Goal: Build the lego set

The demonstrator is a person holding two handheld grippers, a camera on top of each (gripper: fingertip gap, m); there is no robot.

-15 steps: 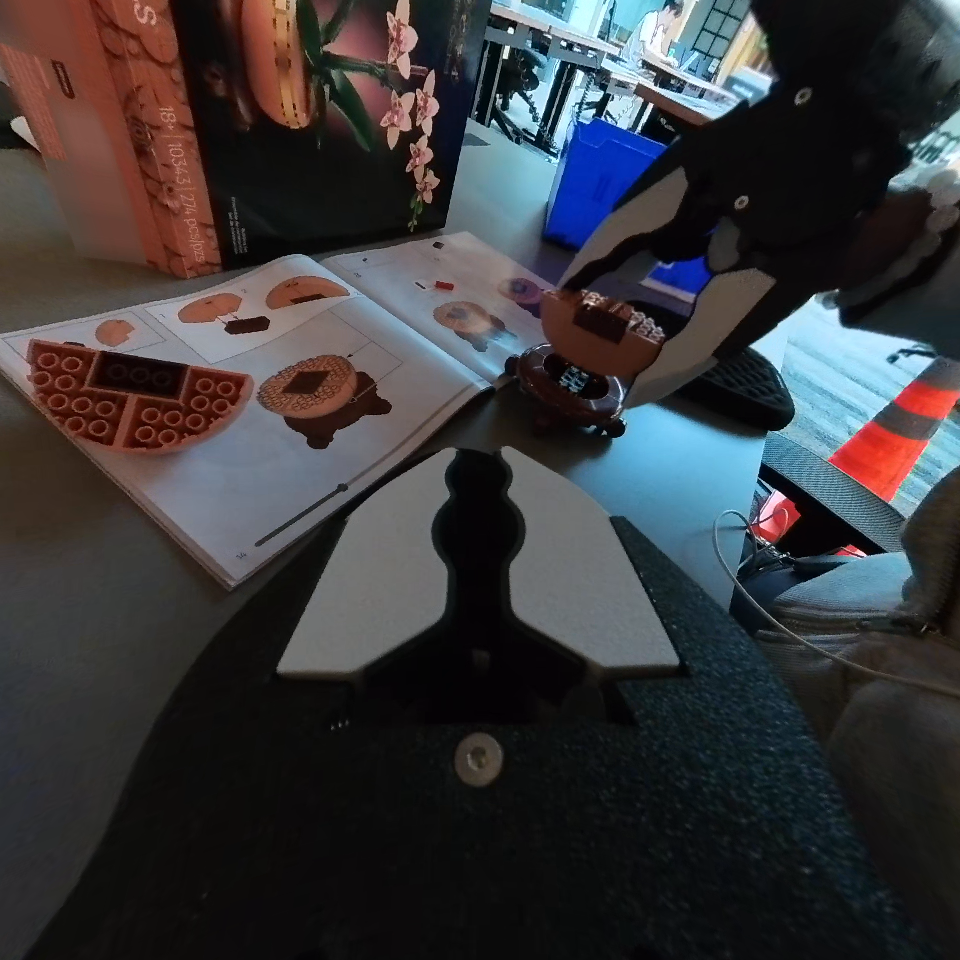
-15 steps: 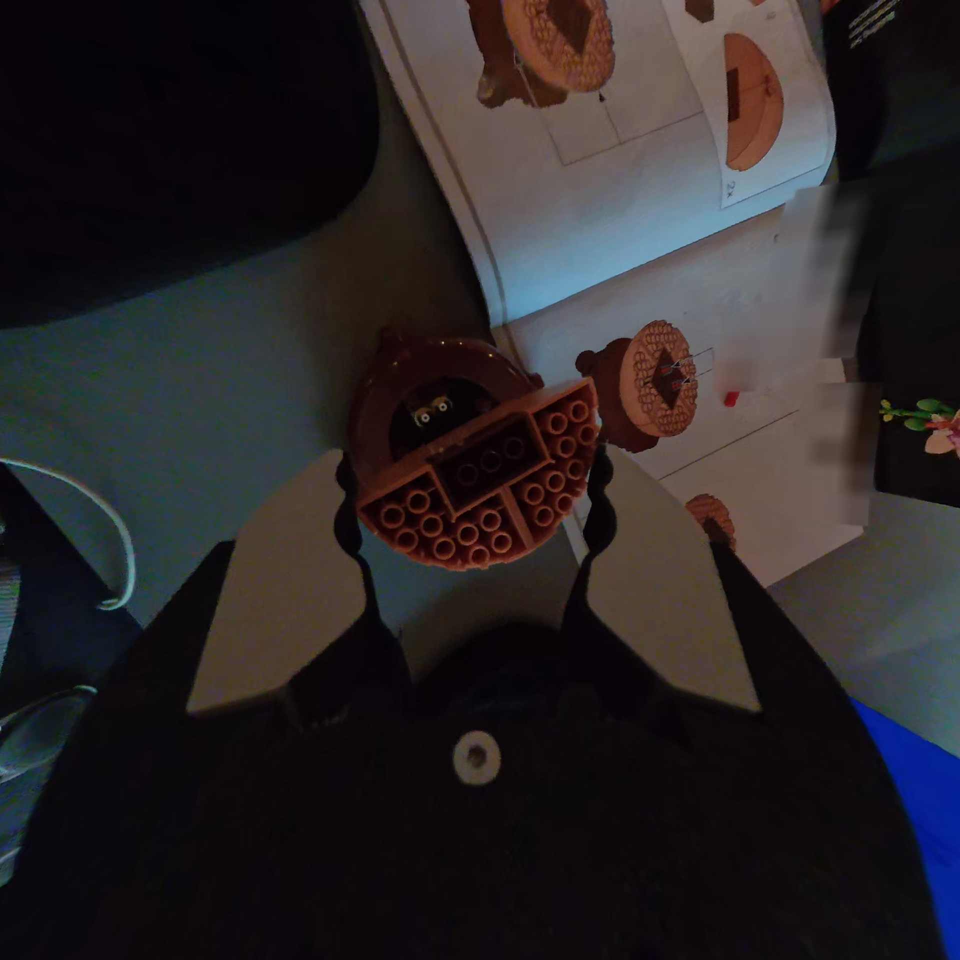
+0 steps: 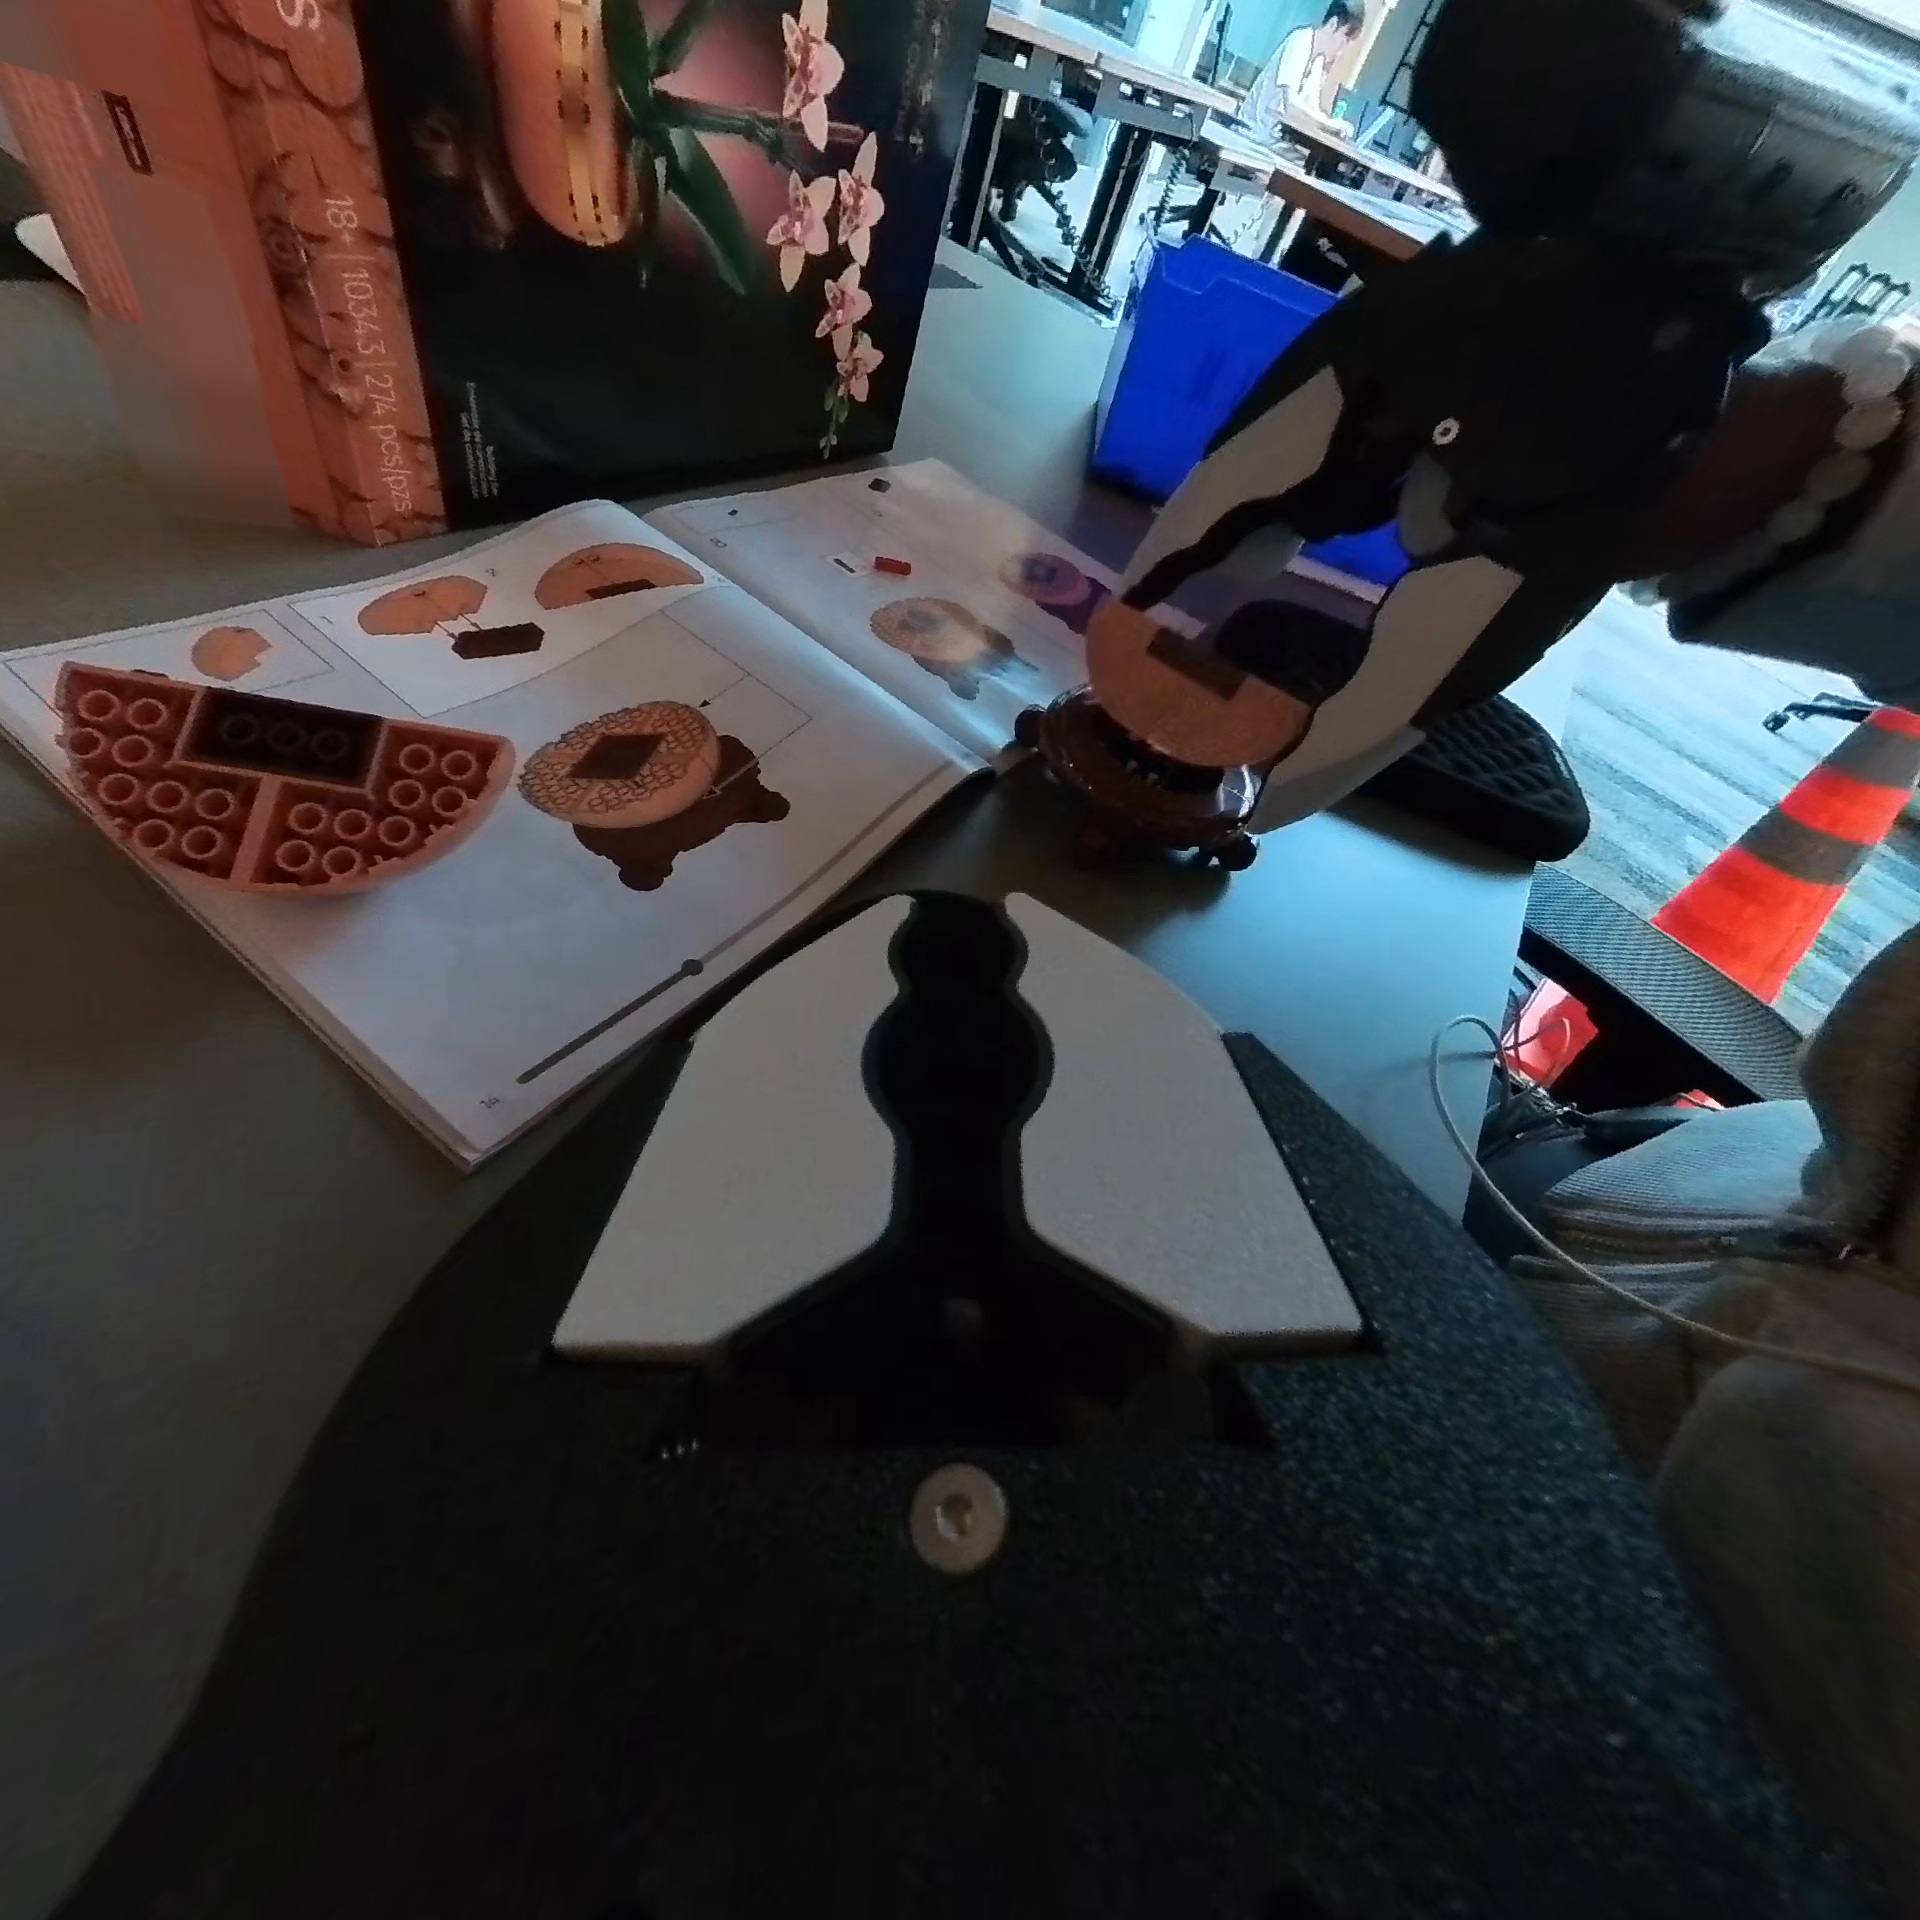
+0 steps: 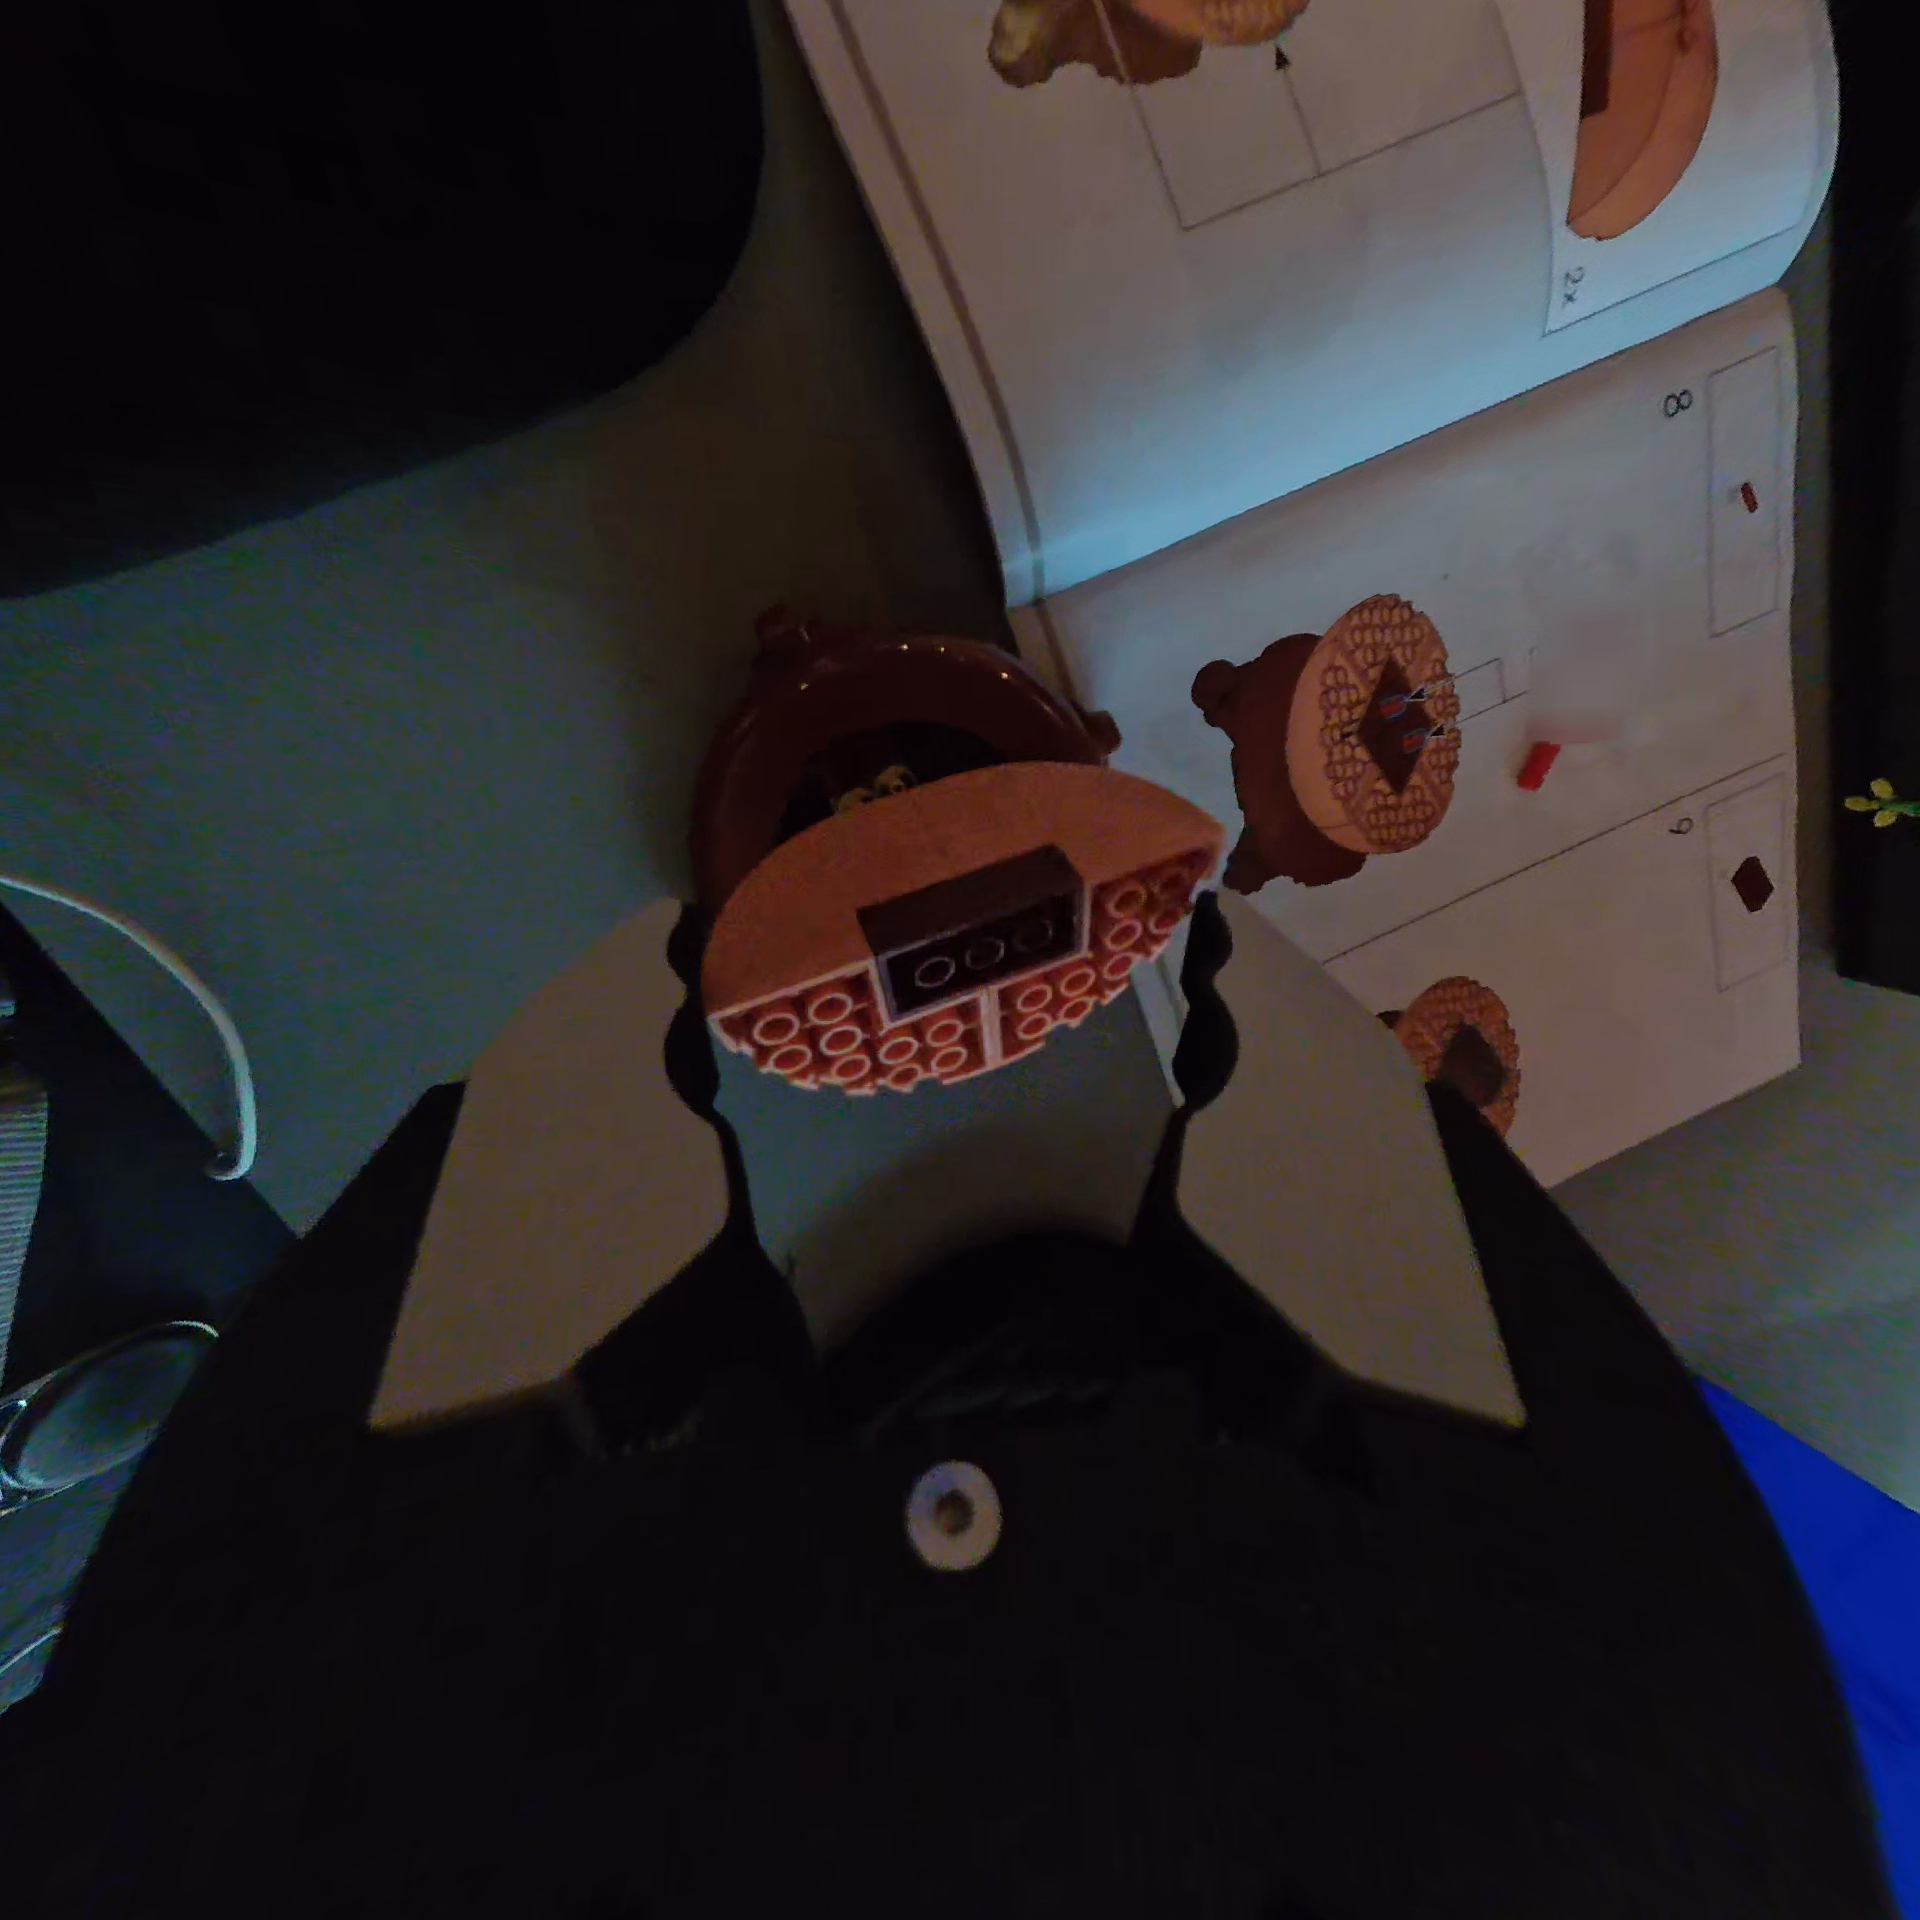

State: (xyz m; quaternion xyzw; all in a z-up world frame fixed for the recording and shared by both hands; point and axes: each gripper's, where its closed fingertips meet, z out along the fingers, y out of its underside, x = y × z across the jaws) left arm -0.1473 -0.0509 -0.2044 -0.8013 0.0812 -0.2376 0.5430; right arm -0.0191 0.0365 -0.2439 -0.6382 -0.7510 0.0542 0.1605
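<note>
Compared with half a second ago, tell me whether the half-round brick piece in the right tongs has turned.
Yes. The half-round brick piece has tipped relative to the dark brown base behind it: its smooth curved side now faces the camera, the tubed underside foreshortened.

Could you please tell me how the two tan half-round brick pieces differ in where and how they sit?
The half-round piece on the booklet lies flat on the open page with its tubed underside up, untouched; the held half-round piece is clamped between the right gripper fingers, tilted, above the dark brown round base. The left gripper is nearly shut on nothing. Both pieces are tan half-discs with a dark brick set in the straight edge.
</note>
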